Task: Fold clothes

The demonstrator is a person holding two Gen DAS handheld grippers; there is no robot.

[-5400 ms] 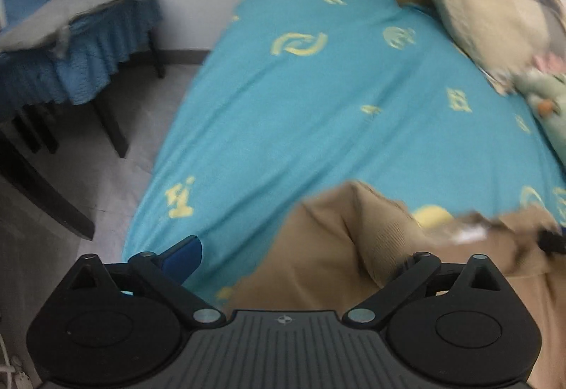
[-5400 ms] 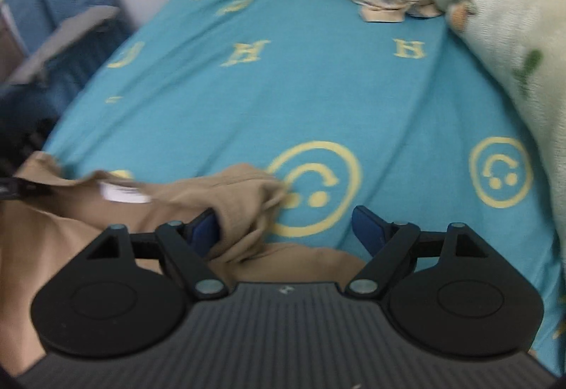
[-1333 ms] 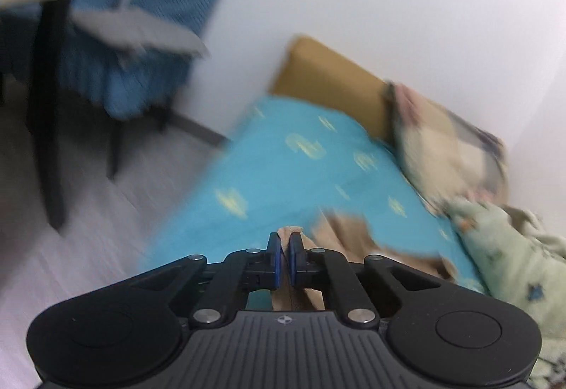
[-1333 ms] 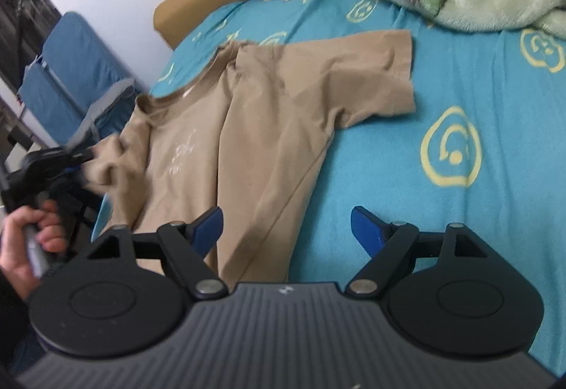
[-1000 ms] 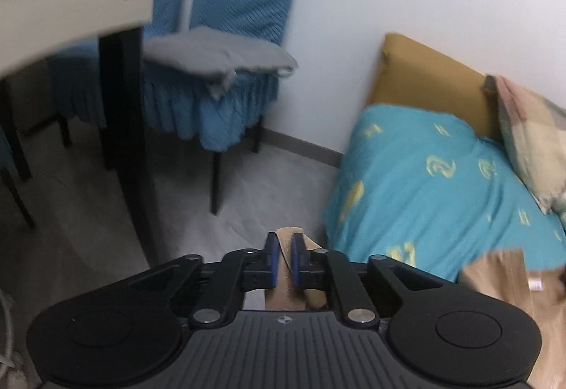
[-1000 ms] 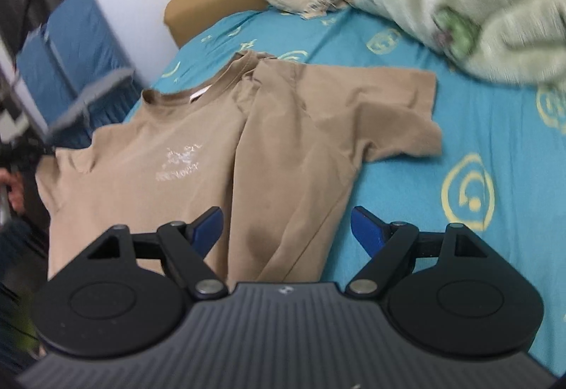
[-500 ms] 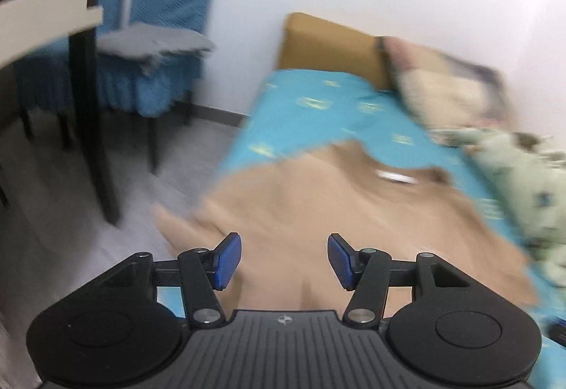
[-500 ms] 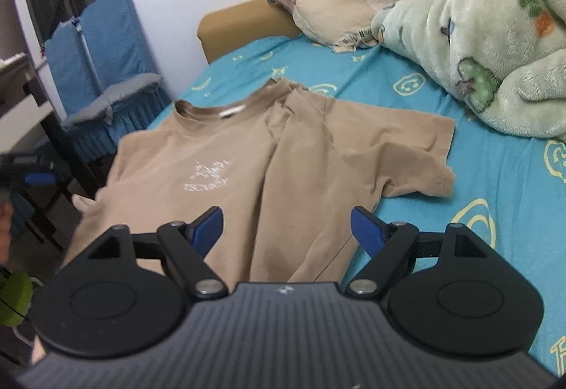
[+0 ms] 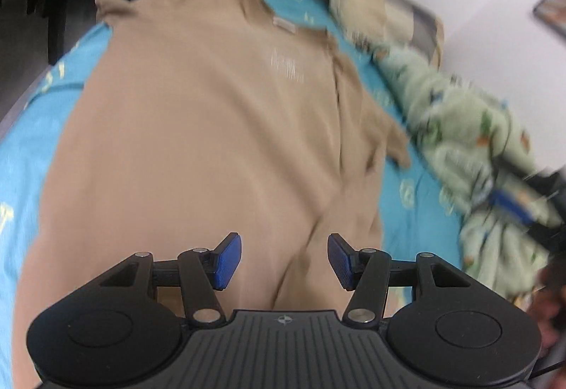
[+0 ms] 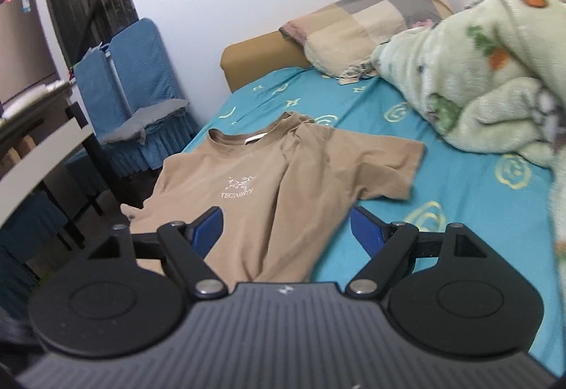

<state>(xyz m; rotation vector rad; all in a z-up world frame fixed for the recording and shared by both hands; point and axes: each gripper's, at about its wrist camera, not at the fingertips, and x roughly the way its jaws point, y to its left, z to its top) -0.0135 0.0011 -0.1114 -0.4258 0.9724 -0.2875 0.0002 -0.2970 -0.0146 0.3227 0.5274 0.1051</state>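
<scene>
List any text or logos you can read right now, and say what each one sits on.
"TECARRYX", white print under a small white emblem, on the chest of the tan T-shirt.
Neck label inside the shirt collar: too small to read.
Same chest print in the left wrist view: blurred, unreadable.
Yellow marks on the blue bedsheet: smiley faces and pattern shapes, not words.

Bare bed sheet (image 10: 470,208) open between shirt (image 10: 283,183) and blanket (image 10: 477,77), blanket heaped along the bed's right edge, pillow (image 10: 361,31) at the head, chair (image 10: 141,95) and table (image 10: 46,155) crowding the left edge
</scene>
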